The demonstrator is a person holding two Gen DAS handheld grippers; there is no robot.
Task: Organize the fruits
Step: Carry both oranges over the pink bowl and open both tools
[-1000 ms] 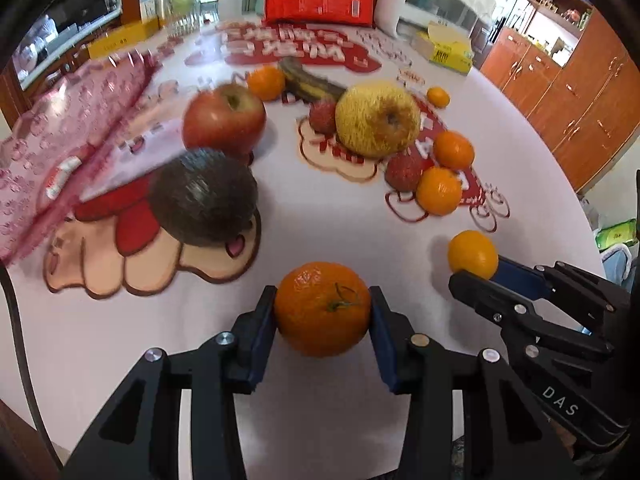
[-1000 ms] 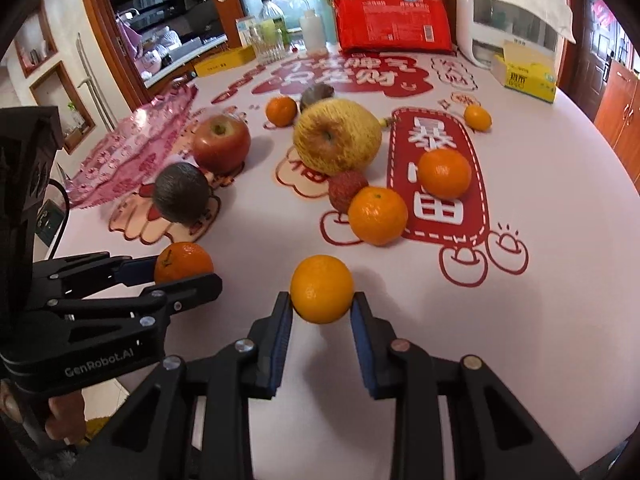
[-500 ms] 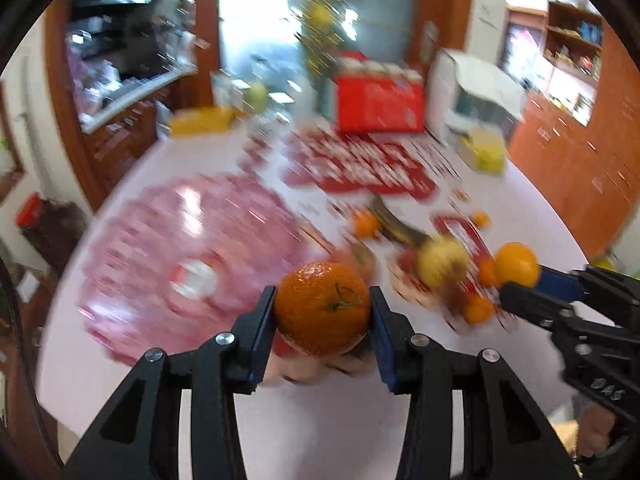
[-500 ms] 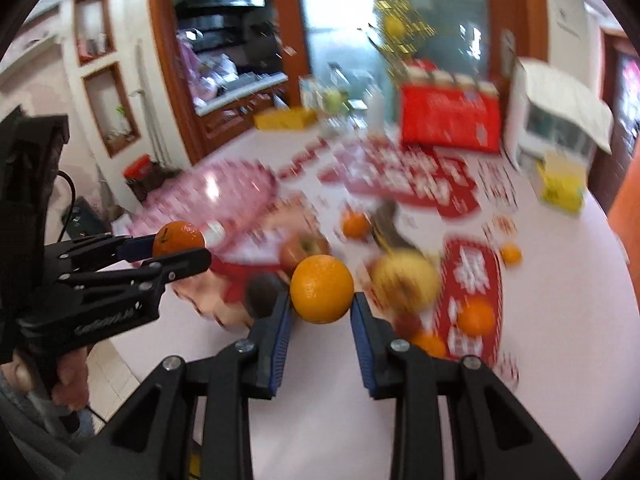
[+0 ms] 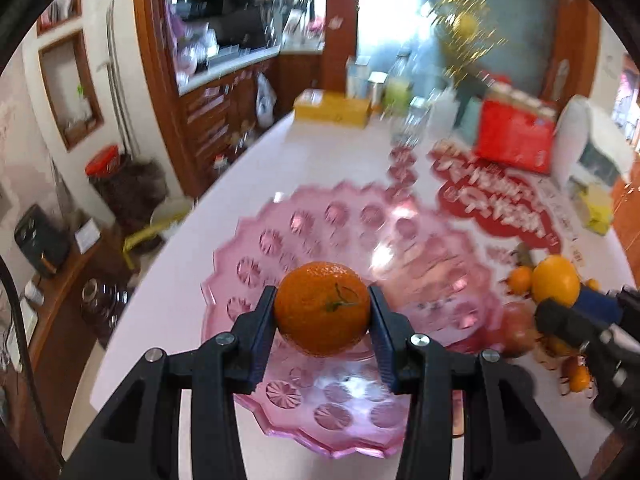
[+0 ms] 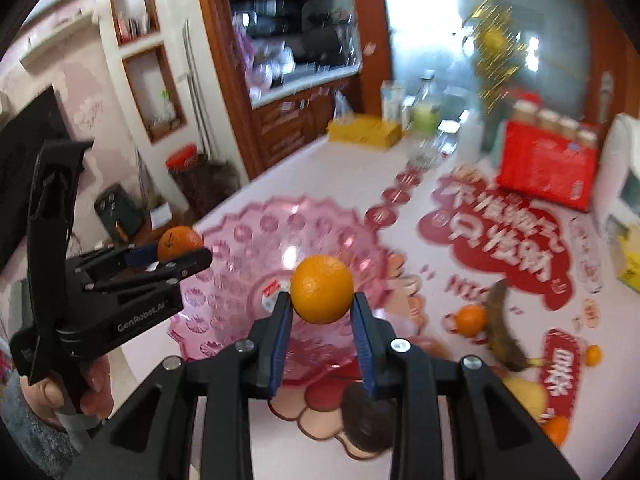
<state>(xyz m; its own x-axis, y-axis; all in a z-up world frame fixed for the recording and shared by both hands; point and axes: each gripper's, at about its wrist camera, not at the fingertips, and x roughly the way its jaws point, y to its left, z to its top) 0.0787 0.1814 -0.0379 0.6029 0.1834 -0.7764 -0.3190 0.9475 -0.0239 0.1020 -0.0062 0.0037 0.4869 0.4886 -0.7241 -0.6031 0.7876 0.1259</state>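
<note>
My left gripper [image 5: 323, 320] is shut on a tangerine [image 5: 322, 307] with a green stem, held above the pink glass fruit bowl [image 5: 304, 240]. My right gripper [image 6: 322, 312] is shut on a smooth orange [image 6: 322, 289], held over the near right rim of the same bowl [image 6: 256, 248]. In the right wrist view the left gripper [image 6: 176, 254] hangs over the bowl's left edge with its tangerine [image 6: 179, 242]. In the left wrist view the right gripper [image 5: 568, 312] with its orange [image 5: 556, 281] is at the right. The bowl holds no fruit.
On the white table right of the bowl lie a dark banana [image 6: 504, 328], small oranges [image 6: 472, 320], a yellow apple [image 6: 524, 396], an avocado [image 6: 368, 420] and a red apple [image 5: 520, 328]. A red package [image 6: 548, 164] and yellow box [image 6: 364, 132] stand at the back.
Both grippers have lifted their fruit off the table and swung left, from above the fruit pile to over the pink bowl. Both stayed shut.
</note>
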